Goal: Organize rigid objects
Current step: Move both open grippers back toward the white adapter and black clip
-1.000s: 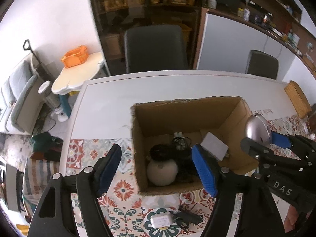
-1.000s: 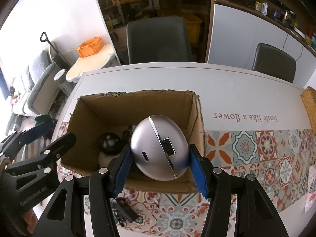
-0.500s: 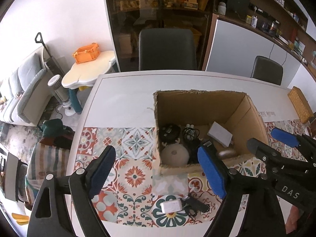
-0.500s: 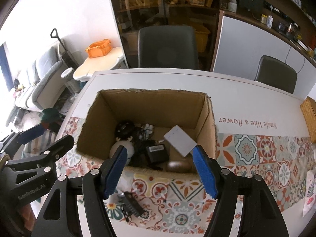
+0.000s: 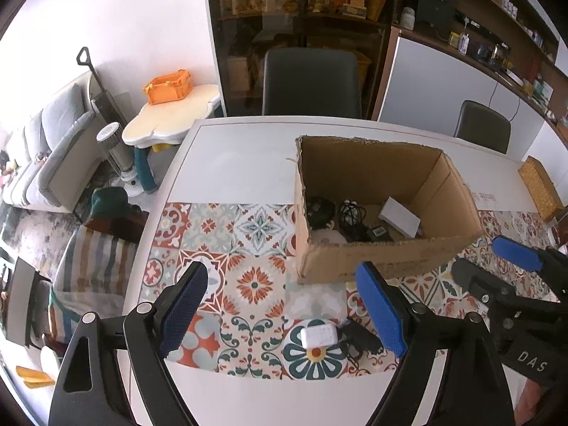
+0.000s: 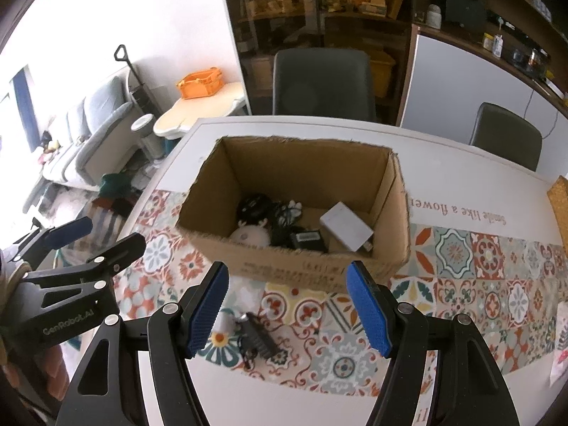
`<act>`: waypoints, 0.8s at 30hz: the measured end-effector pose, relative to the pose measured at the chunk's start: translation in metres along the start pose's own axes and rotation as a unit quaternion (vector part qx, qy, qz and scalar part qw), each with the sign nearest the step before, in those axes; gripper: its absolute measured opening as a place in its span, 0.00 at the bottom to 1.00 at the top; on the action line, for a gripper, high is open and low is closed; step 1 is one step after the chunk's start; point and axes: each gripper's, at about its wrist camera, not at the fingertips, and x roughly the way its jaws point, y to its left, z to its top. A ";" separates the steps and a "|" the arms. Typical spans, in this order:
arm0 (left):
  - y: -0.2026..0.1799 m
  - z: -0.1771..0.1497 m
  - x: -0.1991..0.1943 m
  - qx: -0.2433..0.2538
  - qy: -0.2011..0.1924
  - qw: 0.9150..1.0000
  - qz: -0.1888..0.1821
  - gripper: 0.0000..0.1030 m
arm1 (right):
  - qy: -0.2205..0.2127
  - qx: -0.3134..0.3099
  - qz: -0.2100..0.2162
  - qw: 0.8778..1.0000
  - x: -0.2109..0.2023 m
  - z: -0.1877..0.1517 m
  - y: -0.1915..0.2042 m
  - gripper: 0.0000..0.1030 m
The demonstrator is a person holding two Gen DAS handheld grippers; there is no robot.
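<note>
Both wrist views: steeply downward, near table; shared cardboard box [image 5: 372, 259] [image 6: 301, 266].

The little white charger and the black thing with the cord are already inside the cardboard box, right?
Not right. The white charger and the black thing with the cord lie on the patterned mat in front of the cardboard box, not inside it. The left wrist view shows this best.

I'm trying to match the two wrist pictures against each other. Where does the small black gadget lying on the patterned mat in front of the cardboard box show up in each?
Left wrist: black gadget low, right of centre, beside a white block.
Right wrist: low, left of centre, between the open claw's pads.
Shared landmark: cardboard box, just behind it.
</note>
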 end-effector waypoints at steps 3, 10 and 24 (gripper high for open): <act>0.000 -0.008 -0.002 -0.002 0.004 1.000 0.001 0.83 | 0.006 -0.005 0.006 1.000 0.000 -0.008 0.004 0.67; 0.002 -0.028 0.002 -0.009 0.023 1.000 0.005 0.83 | 0.023 -0.013 0.014 1.000 0.006 -0.024 0.010 0.67; 0.012 -0.069 0.020 -0.025 0.071 0.997 0.014 0.83 | 0.072 -0.038 0.025 0.996 0.031 -0.054 0.026 0.64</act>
